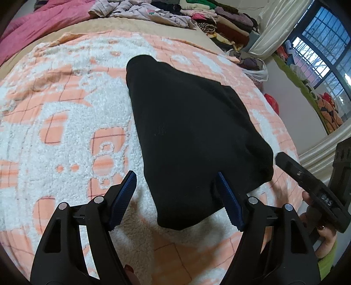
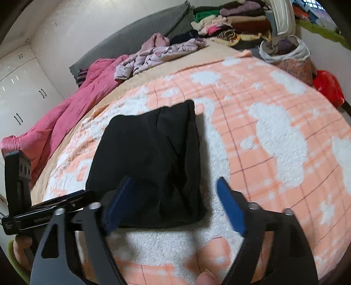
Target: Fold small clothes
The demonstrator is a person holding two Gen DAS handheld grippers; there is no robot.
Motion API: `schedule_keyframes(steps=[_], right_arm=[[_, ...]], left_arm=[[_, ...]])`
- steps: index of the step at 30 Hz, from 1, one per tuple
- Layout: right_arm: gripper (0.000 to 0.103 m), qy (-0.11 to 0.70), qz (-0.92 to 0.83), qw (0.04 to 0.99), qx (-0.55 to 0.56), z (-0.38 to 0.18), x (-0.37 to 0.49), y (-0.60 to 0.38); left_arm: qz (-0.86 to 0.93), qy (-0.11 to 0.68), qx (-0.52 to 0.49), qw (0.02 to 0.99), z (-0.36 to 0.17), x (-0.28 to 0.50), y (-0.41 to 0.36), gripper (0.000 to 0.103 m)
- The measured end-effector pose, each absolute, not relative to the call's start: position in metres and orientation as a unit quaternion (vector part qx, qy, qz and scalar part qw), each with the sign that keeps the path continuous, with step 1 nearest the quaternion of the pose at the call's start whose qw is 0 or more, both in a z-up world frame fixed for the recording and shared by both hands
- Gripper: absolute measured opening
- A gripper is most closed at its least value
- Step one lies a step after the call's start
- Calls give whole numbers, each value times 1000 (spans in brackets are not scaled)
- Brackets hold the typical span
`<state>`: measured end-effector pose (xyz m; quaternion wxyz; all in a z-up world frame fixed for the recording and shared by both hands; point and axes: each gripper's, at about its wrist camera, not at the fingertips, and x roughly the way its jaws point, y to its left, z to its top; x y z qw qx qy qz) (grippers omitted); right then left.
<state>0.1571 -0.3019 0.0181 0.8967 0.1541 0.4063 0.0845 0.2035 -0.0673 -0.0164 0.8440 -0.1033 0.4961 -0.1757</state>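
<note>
Left wrist view: the left gripper point(image 1: 176, 198) hangs low over a peach-and-white fleece blanket point(image 1: 65, 131), its 2 blue-padded fingers point(image 1: 122, 197) spread wide and holding nothing. The near corner of a folded black garment point(image 1: 188, 131) lies between them, over the tip of the right-side finger. The garment's long axis runs away from the camera and slightly left, narrowing to a rounded far end; its near edge droops in a blunt point. Bare blanket spreads broadly on its left side, with a narrower strip on its right. The right gripper point(image 1: 311, 182) shows at the right edge, just beside the garment's lower right corner. Piled clothes point(image 1: 219, 19) crowd the far end of the bed.

Right wrist view: the right gripper point(image 2: 175, 201) has its 2 fingers wide apart, gripping nothing. The left-side finger point(image 2: 118, 203) overlaps the garment's point(image 2: 149, 157) near edge; the other stands over bare blanket point(image 2: 274, 136). Here the garment reads as a rough rectangle, its long axis pointing away, its right edge straight. Open blanket stretches far to the right. The left gripper point(image 2: 43, 210) juts in at the lower left. A pink quilt point(image 2: 65, 109) lies along the bed's left side, well apart from the garment.
</note>
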Motion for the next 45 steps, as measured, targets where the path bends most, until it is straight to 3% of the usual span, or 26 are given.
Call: schedule_keyframes(steps=[6, 13, 45], right_arm=[[96, 377, 79, 911, 146, 36, 150, -304], [98, 358, 60, 921, 139, 49, 141, -305], [98, 275, 56, 958, 55, 69, 50, -266]], left_arm=[[-172, 481, -104, 853, -3, 201, -63, 69], [-160, 451, -95, 873, 19, 192, -57, 93], [-109, 382, -46, 917, 29, 119, -23, 93]])
